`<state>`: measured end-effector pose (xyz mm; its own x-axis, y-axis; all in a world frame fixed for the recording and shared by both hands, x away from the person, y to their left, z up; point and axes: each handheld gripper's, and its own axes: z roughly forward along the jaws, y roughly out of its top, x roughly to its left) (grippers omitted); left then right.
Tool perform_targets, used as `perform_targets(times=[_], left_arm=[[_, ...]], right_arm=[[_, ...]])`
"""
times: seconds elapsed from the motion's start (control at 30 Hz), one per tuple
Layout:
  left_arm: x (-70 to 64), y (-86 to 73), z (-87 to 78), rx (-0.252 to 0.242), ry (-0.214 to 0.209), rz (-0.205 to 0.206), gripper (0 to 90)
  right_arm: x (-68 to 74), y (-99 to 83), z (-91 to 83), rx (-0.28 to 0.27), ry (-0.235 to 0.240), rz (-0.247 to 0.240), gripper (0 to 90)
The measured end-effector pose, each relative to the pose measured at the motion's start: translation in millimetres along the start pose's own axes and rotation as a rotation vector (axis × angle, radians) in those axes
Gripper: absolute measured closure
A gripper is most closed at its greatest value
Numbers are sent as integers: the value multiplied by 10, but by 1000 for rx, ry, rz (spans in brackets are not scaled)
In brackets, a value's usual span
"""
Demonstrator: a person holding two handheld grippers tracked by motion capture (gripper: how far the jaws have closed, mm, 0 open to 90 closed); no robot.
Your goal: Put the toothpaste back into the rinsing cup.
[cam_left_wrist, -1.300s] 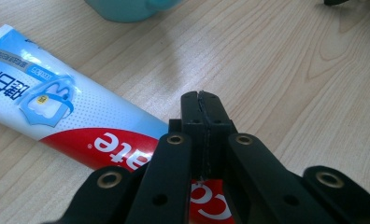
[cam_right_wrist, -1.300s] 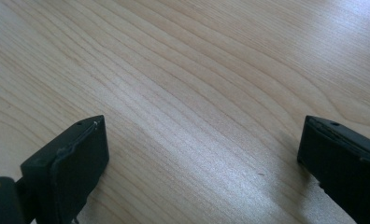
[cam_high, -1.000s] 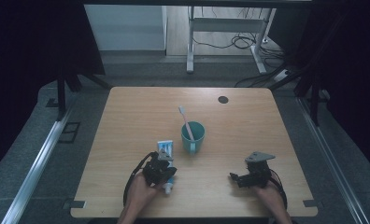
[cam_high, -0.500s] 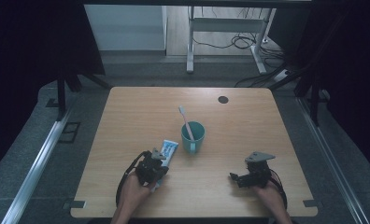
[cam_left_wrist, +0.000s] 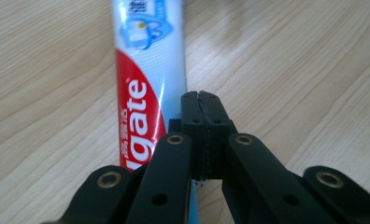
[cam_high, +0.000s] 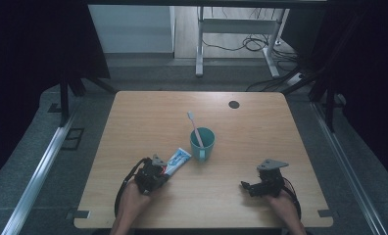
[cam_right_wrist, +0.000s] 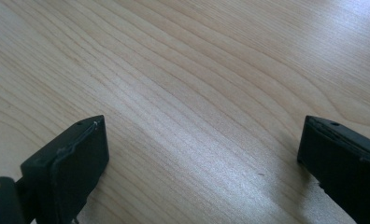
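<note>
Left claw (cam_left_wrist: pixel 202 100) pinches toothpaste tube (cam_left_wrist: pixel 145 93), angled toward cup (cam_high: pixel 202 142).

The left gripper (cam_high: pixel 155 172) sits low over the near-left part of the table, held in the person's left hand (cam_high: pixel 133 192), whose forearm comes in from the bottom edge and angles up and to the right. In the left gripper view its two black jaws are pressed flat together, pad against pad, pointing forward. The right gripper (cam_high: pixel 248 186) rests at the near-right, gripped by the right hand (cam_high: pixel 280 197), with its jaws pointing left across the table and its grey three-cornered plate on top. In the right gripper view its jaws stand wide apart, one at each side.
</note>
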<state>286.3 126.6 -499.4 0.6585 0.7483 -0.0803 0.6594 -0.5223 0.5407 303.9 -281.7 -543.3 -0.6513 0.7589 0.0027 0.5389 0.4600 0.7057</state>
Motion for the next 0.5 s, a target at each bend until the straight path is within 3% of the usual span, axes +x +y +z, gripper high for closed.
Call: perform_targets(times=[0.23,0.5], left_arm=[[20,2,-38,-16,-4,7,838],[65,71,-115,13,36,38,644]], right_arm=[[0,0,0,0,0,0,16],[0,0,0,0,0,0,17]])
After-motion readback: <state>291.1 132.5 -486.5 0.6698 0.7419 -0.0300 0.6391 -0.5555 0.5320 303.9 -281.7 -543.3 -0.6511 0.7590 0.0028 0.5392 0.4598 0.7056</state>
